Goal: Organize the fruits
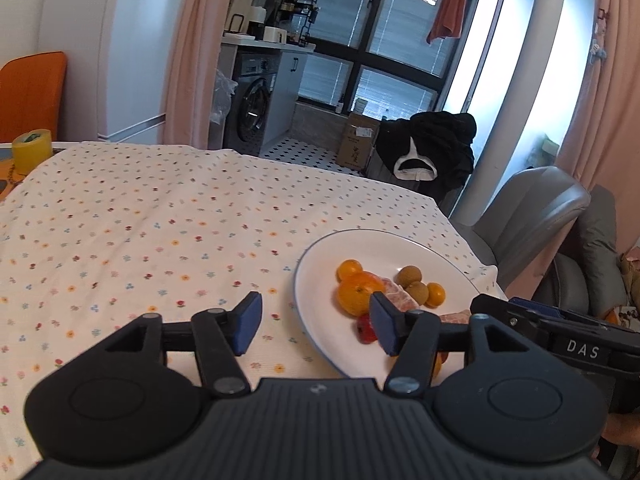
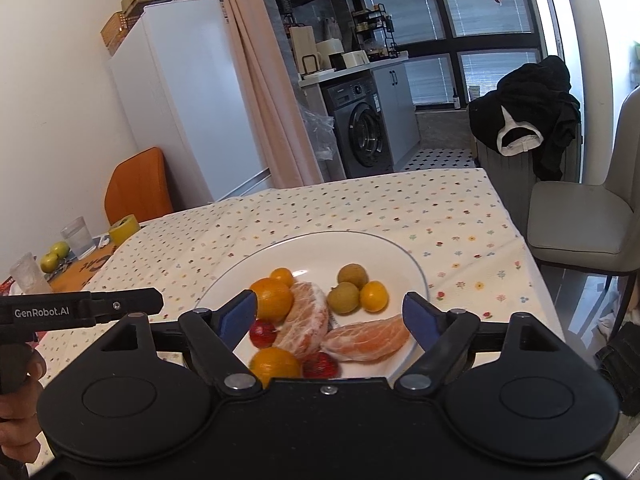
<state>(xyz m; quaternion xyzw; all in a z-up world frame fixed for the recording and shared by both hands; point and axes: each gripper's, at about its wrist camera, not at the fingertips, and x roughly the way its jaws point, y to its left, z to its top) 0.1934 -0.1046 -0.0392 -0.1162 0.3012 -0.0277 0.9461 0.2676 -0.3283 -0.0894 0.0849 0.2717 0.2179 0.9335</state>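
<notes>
Fruit gathered on a white plate (image 2: 384, 248) near the desk (image 2: 320, 208) edge: large orange (image 2: 272, 299) at 10 o'clock of the pile, small orange (image 2: 282, 276) touching it behind, two peeled citrus segments (image 2: 306, 326) at centre, two brown-green longans (image 2: 352, 276) at 1 o'clock, another small orange (image 2: 374, 296) just beside them, two red fruits (image 2: 262, 333) and one more orange (image 2: 275, 364) at 6 o'clock, nearest the lens.

Right claw (image 2: 330, 314) spread wide above the near rim, empty. Left claw (image 1: 316, 320) likewise apart and empty, at 9 o'clock of the plate, its right pad over the rim.

Judged step: selection of a fruit for sorting. Best done by lowering straight onto one free-standing piece, such as the outer small orange, with gentle closure; soft peeled segments likely to bruise or slip.

Right wrist view alone: near orange, both red fruits, full segments, green apples (image 2: 54, 255) and a glass (image 2: 78, 237) at the far left. Left wrist view alone: bare floral cloth (image 1: 160, 220) at 9 o'clock, free for placement.
</notes>
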